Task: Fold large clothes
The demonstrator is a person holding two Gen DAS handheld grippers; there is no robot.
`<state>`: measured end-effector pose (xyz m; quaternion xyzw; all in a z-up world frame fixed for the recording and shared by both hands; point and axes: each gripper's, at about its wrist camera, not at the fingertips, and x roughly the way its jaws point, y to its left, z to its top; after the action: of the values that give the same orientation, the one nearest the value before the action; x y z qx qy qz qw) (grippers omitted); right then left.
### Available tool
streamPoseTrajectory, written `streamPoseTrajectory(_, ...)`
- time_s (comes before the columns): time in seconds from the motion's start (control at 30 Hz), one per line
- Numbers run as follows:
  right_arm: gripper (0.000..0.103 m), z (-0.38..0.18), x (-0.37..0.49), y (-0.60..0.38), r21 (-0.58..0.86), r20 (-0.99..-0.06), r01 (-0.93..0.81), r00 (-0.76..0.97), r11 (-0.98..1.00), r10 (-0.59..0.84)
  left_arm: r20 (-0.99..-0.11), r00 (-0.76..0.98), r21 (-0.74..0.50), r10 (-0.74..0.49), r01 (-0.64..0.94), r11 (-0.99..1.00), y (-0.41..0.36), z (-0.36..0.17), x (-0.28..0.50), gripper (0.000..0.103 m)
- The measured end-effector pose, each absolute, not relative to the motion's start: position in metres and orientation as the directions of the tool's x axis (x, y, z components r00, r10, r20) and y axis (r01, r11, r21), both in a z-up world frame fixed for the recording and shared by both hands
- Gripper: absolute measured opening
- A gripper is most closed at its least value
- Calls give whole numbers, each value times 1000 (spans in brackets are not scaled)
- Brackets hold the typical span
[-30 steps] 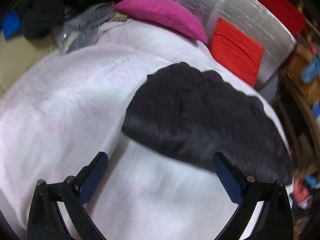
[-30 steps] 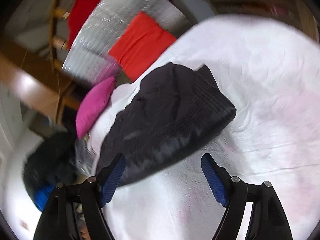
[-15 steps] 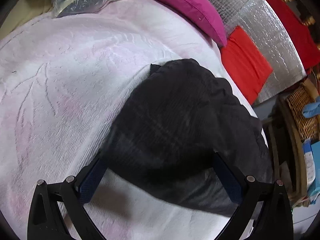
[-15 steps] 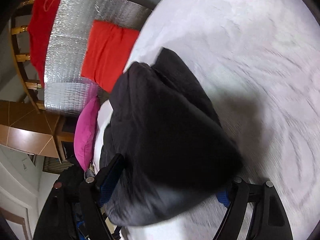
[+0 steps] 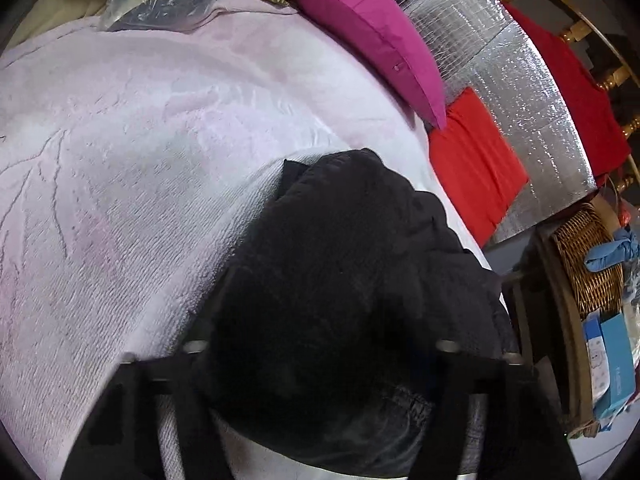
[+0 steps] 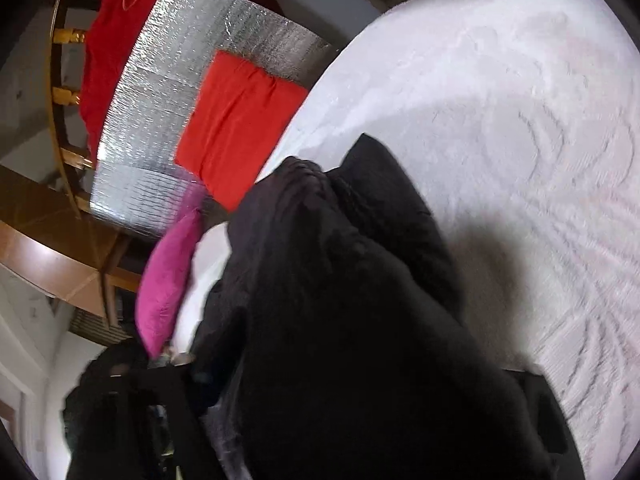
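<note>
lying on the pale pink bedspread (image 5: 120, 184), the folded black garment (image 5: 344, 264) fills the near middle of both views. left gripper (image 5: 320, 344) is closing with the garment's near edge bunched between its fingers, which the cloth mostly hides; whether the pads press yet i cannot tell. farther right sit a magenta pillow (image 5: 368, 28), a red cushion (image 5: 476, 168) and a silver foil panel (image 5: 520, 92). right gripper (image 6: 352, 364) is closing too, the garment (image 6: 352, 320) between and over its fingers.
</note>
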<state>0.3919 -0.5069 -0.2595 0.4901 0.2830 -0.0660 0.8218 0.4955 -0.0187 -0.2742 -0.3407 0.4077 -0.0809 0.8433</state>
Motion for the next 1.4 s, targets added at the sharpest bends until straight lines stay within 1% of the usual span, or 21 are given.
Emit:
streamPoseTrajectory(0.03, 58, -259, 393, -507, 760, -538, 393, 827, 518, 160, -631, 661, -634, -405, -139, 761, -19, -273, 494, 50)
streamPoseTrajectory(0.07, 50, -258, 392, -507, 757, -537, 392, 828, 522, 158, -629, 666, -629, -402, -132, 766, -19, -272, 493, 43)
streamPoseTrajectory(0.1, 44, -255, 392, -507, 755, -536, 388, 829, 529, 157, -628, 666, -622, -401, -121, 774, -20, -269, 492, 38)
streamPoseTrajectory(0.2, 37, -240, 390, -500, 727, -531, 369, 837, 579, 133, -630, 673, -597, -389, -99, 796, -24, -260, 488, 31)
streamPoseTrajectory(0.27, 35, -230, 383, -495, 716, -519, 352, 846, 602, 122, -633, 675, -579, -380, -86, 811, -26, -252, 485, 29)
streamPoseTrajectory(0.53, 34, -202, 349, -493, 693, -519, 344, 848, 633, 107, -640, 657, -559, -399, -42, 828, -29, -228, 448, 26)
streamPoseTrajectory(0.73, 33, -191, 291, -490, 664, -538, 330, 834, 671, 122, -644, 628, -564, -436, -5, 826, -16, -221, 398, 26)
streamPoseTrajectory(0.93, 33, -206, 227, -481, 667, -545, 337, 829, 664, 127, -660, 626, -523, -416, 15, 852, -11, -224, 365, 25)
streamPoseTrajectory(1.03, 34, -215, 218, -486, 669, -563, 358, 816, 652, 129, -685, 609, -491, -400, 20, 871, -16, -233, 355, 26)
streamPoseTrajectory(1.07, 34, -218, 221, -488, 660, -574, 361, 808, 659, 131, -699, 596, -475, -396, 27, 880, -17, -237, 353, 29)
streamPoseTrajectory(1.1, 35, -220, 224, -490, 654, -585, 370, 800, 660, 131, -720, 578, -451, -383, 29, 892, -19, -242, 353, 36)
streamPoseTrajectory(1.13, 39, -225, 226, -494, 660, -599, 386, 788, 644, 141, -738, 566, -435, -367, 16, 900, -18, -245, 353, 40)
streamPoseTrajectory(1.17, 48, -231, 227, -498, 668, -616, 407, 773, 623, 155, -749, 553, -432, -364, 8, 902, -15, -247, 354, 49)
streamPoseTrajectory(1.2, 65, -236, 227, -501, 674, -639, 436, 750, 596, 173, -771, 530, -421, -354, -7, 907, -10, -247, 356, 57)
streamPoseTrajectory(1.23, 68, -240, 226, -505, 678, -662, 468, 723, 567, 196, -778, 523, -422, -348, -24, 907, -2, -245, 355, 58)
streamPoseTrajectory(1.27, 68, -242, 221, -510, 684, -675, 490, 705, 541, 216, -772, 530, -434, -351, -37, 900, 7, -241, 354, 59)
streamPoseTrajectory(1.3, 68, -239, 218, -512, 688, -674, 488, 704, 537, 223, -763, 541, -446, -355, -41, 894, 17, -236, 349, 64)
streamPoseTrajectory(1.37, 68, -227, 204, -519, 675, -683, 480, 693, 560, 229, -753, 569, -437, -331, -55, 898, 35, -224, 341, 70)
streamPoseTrajectory(1.4, 70, -220, 197, -523, 655, -696, 483, 684, 580, 217, -743, 596, -423, -305, -65, 904, 44, -219, 338, 70)
